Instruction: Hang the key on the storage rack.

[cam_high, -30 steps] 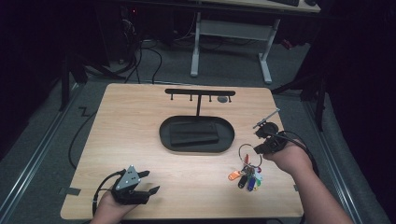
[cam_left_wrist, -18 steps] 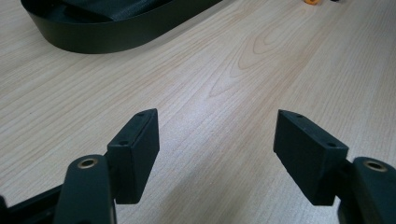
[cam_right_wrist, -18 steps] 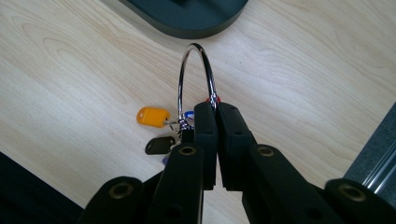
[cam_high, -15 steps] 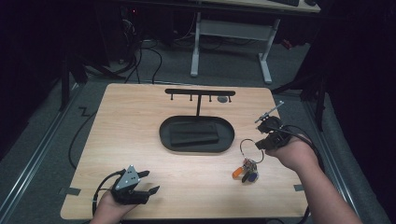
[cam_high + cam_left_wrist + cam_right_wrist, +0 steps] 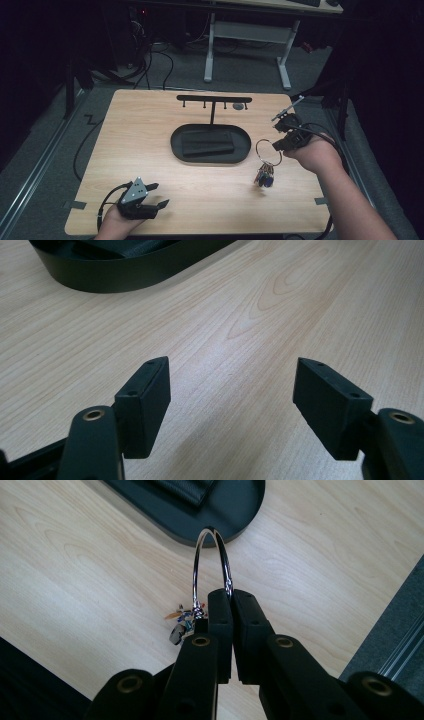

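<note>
Right gripper view showed the right gripper clamped on a shiny metal key ring, its dangling keys partly hidden; the high view showed them whole, and the left gripper wide open, empty.

The right gripper, its jaws clamped on the large metal key ring, has risen from where it was a second ago, when it sat low over the wooden table with the ring close to the surface. The bunch of keys, which then lay spread flat on the wood in a small fan of coloured tags, has been drawn up with it and now dangles below the ring in a tight cluster, slightly further from the person's edge of the table than before
</note>
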`<state>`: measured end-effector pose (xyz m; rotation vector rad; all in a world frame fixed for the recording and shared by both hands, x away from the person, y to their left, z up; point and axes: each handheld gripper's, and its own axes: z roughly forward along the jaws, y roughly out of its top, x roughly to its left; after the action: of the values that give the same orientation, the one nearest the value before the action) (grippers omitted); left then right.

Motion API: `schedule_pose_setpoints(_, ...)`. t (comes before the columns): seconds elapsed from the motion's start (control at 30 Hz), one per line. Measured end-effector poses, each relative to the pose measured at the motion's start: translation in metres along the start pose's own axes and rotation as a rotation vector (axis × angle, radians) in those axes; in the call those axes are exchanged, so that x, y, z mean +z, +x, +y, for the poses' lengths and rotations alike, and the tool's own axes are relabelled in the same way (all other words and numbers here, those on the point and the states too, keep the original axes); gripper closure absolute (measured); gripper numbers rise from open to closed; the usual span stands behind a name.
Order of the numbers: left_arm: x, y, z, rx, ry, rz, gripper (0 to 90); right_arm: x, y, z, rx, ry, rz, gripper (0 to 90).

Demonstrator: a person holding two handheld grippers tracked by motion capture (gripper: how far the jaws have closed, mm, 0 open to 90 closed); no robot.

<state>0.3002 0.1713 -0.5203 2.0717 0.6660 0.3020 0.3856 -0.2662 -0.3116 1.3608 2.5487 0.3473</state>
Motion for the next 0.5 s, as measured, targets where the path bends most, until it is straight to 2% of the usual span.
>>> schedule_pose_setpoints(0.1,-0.003,0.0,-0.001,-0.002,0.004,0.007,31.8,-0.006,0.0,0.011,-0.02,0.004,-0.008,88.0)
schedule_pose_setpoints(0.5,-0.008,-0.001,-0.003,-0.007,0.004,0.026,31.8,-0.012,-0.003,0.039,-0.027,-0.027,-0.023,88.0)
